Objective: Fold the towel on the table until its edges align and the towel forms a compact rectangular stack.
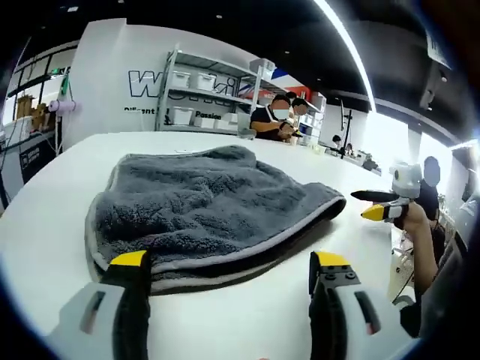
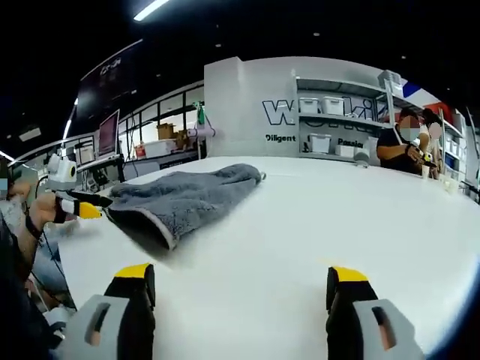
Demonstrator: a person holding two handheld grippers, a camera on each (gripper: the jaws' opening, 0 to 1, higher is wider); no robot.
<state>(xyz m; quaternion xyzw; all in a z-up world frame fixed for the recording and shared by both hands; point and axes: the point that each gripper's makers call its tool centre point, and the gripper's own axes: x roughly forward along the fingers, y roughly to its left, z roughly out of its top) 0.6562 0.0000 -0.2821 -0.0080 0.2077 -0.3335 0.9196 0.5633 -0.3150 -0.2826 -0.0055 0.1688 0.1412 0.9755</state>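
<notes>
A grey plush towel [image 1: 210,202] lies folded over on the white table [image 1: 45,217], its layered hem facing me. My left gripper [image 1: 229,262] stands open just short of that near hem, nothing between its yellow-tipped jaws. Beyond the towel's right corner, a hand holds my right gripper [image 1: 360,205] off the table's edge. In the right gripper view the towel [image 2: 180,199] sits ahead to the left. My right gripper [image 2: 241,274] is open over bare table [image 2: 315,217], well apart from the cloth. The left gripper [image 2: 103,207] shows at the towel's left end.
A metal shelf with white bins [image 1: 202,90] stands against the back wall, shelf [image 2: 337,112]. People sit at the table's far end [image 1: 274,120], people [image 2: 405,146]. Desks with a monitor [image 2: 109,135] lie beyond the left table edge.
</notes>
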